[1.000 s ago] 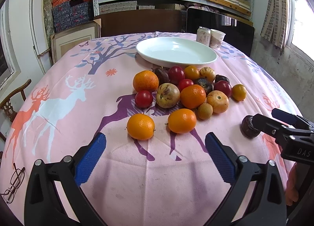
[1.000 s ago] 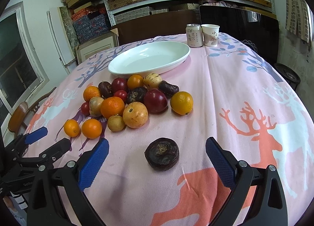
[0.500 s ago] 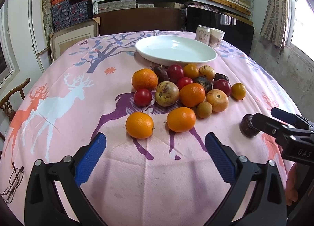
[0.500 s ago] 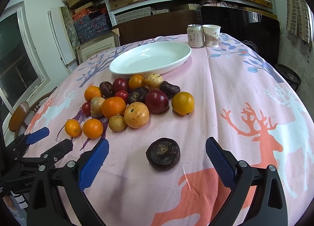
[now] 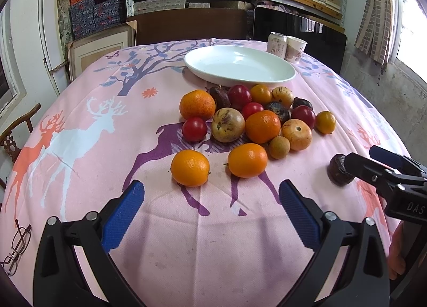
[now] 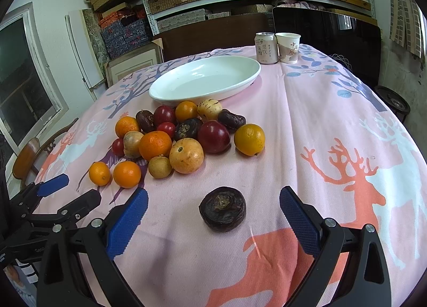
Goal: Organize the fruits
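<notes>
A: Where did the right gripper (image 6: 213, 216) stand at that moment?

B: Its fingers were spread wide and empty, with the dark wrinkled fruit (image 6: 222, 208) lying on the tablecloth (image 6: 307, 125) between the two blue pads (image 6: 127, 220), touching neither. That fruit sat alone, well apart from the heap of fruit (image 6: 184, 136) up at eleven o'clock from it.

A: And the left gripper (image 5: 212, 213)?

B: Also wide and holding nothing. Two oranges lay ahead of it: one orange (image 5: 190, 163) near twelve o'clock, another orange (image 5: 247, 159) at about one o'clock.

A: Where was the fruit meant to go?

B: My guess was the white dish (image 6: 205, 77), empty, at twelve o'clock beyond the heap, with a can (image 6: 266, 47) and a paper cup (image 6: 288, 47) just past its far end.

A: How would you have taken the dark one?

B: Lower until the pads bracket its widest part, centre it, then close gently; the skin looked shrivelled, so probably soft. A round fruit can squirt out sideways if caught off-centre. Then lift high enough to clear the heap and the dish's rim before setting it down.
</notes>
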